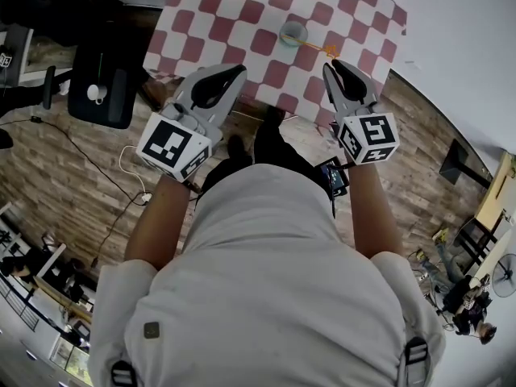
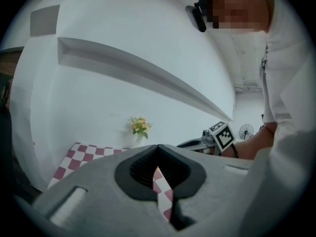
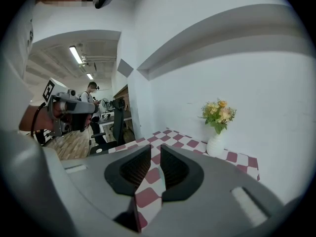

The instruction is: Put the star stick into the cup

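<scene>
1. stands on wood floor (image 1: 81,176) in a pale shirt (image 1: 266,280), black chair (image 1: 101,87) off to the left.
2. holds left gripper (image 1: 235,72) over the near edge of the checkered bench (image 1: 218,22), with jaws pressed together at the tips and empty.
3. holds right gripper (image 1: 333,69) alongside over the same edge, with jaws a narrow slit apart and nothing between.
4. just past the right gripper on the bench: orange star stick (image 1: 316,47), star end toward that gripper, other end reaching the cup (image 1: 293,32); cannot tell if touching.
5. farthest back, by the white wall: white vase of yellow flowers (image 3: 217,132).
</scene>
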Tool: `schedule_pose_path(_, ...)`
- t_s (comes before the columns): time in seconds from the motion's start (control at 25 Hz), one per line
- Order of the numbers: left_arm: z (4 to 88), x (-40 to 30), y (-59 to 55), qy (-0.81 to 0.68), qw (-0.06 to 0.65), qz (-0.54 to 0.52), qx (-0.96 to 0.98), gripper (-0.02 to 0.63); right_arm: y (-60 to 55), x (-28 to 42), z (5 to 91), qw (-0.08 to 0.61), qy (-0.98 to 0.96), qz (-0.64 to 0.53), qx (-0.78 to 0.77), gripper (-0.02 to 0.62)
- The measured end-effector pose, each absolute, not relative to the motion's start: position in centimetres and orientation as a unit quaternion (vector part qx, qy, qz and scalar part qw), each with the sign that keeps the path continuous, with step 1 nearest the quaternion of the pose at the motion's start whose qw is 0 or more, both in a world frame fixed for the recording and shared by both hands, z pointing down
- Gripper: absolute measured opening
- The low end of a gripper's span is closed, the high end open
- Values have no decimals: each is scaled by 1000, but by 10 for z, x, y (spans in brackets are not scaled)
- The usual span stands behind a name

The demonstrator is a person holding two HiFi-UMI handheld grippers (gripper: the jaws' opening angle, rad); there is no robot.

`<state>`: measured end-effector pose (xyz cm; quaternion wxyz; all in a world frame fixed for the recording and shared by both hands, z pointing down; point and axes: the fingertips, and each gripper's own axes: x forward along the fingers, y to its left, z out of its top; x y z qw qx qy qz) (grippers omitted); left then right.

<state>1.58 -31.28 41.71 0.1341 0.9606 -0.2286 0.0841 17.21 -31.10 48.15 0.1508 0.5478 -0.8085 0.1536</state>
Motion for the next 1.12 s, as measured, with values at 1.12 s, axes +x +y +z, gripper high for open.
schedule_pose_path(1.12, 323, -52, -230, -184, 41, 24, 982, 2, -229, 58, 358, 82, -824, 26, 559, 9)
